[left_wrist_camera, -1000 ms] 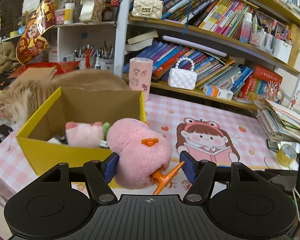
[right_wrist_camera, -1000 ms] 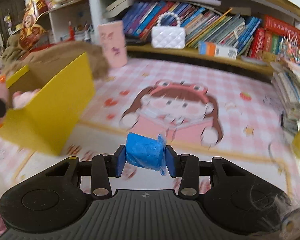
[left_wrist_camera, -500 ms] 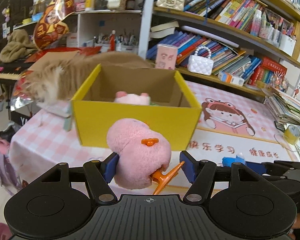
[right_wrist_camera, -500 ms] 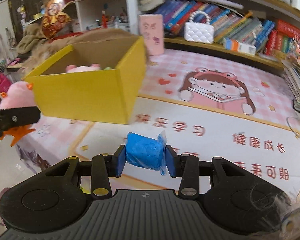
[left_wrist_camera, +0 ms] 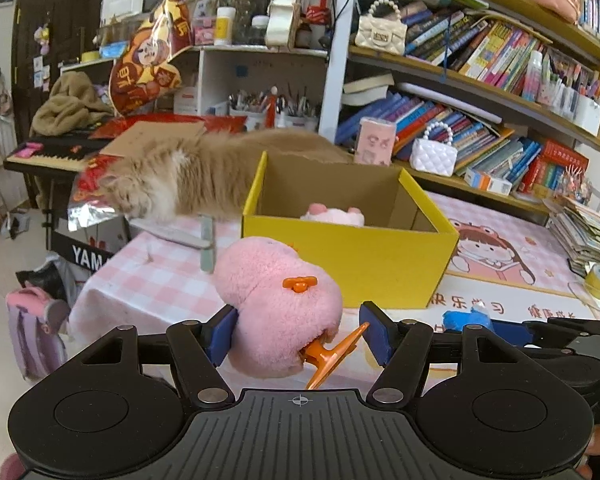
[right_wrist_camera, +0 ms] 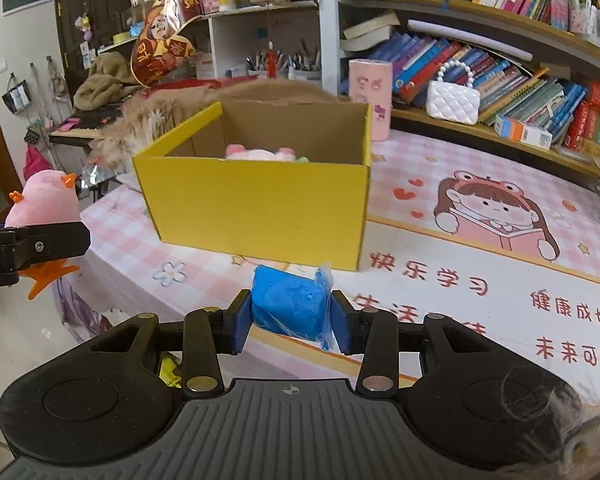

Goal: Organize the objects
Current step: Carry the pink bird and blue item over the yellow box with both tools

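A yellow cardboard box (left_wrist_camera: 352, 264) (right_wrist_camera: 256, 208) stands open on the pink table mat, with a pink plush (left_wrist_camera: 332, 216) (right_wrist_camera: 260, 153) inside. My left gripper (left_wrist_camera: 300, 332) is shut on a pink plush bird with orange feet (left_wrist_camera: 276, 308), held in the air in front of the box and off the table's left edge; the bird shows in the right wrist view (right_wrist_camera: 48, 200). My right gripper (right_wrist_camera: 288, 320) is shut on a blue lump wrapped in plastic (right_wrist_camera: 288, 306), held over the mat before the box; the lump also shows in the left wrist view (left_wrist_camera: 466, 320).
A long-haired ginger cat (left_wrist_camera: 188, 176) lies behind the box at the table's left. Bookshelves (left_wrist_camera: 480, 80) with a white handbag (left_wrist_camera: 434, 156) and a pink cup (left_wrist_camera: 374, 140) line the back. A stack of papers (left_wrist_camera: 588, 232) and a yellow tape roll (left_wrist_camera: 599, 280) sit at right.
Both grippers have drawn back and to the left from the box, each keeping its object. The box now looks smaller and farther away.
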`<state>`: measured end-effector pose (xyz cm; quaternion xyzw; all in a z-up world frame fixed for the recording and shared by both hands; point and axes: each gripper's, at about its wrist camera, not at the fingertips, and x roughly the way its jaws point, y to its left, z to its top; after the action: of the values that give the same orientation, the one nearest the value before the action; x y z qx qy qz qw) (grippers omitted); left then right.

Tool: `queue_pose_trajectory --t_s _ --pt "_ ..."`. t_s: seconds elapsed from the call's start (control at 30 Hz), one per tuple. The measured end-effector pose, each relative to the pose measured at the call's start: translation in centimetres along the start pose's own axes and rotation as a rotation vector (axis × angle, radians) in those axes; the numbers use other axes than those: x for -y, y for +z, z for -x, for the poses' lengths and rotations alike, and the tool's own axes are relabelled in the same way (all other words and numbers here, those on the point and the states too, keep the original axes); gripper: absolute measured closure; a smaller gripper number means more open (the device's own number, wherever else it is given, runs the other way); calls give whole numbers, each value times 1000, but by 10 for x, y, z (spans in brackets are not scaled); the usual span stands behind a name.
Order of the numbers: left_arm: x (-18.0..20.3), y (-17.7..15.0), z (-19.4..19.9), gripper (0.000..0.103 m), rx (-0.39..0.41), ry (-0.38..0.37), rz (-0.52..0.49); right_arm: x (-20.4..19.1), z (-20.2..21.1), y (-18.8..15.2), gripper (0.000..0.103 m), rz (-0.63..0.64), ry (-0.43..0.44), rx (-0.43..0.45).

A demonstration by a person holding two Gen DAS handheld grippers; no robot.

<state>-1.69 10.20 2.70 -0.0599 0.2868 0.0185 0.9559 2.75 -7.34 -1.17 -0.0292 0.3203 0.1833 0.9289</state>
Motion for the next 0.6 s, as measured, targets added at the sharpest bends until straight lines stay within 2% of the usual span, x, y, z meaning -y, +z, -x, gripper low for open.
queue_pose_trajectory --t_s 0.3,0.6 --pt "2 22 -17 37 57 -40 -12 -4 -6 23 65 20 -22 47" --pt "11 66 -55 37 140 -33 10 14 -38 74 65 82 -67 143"
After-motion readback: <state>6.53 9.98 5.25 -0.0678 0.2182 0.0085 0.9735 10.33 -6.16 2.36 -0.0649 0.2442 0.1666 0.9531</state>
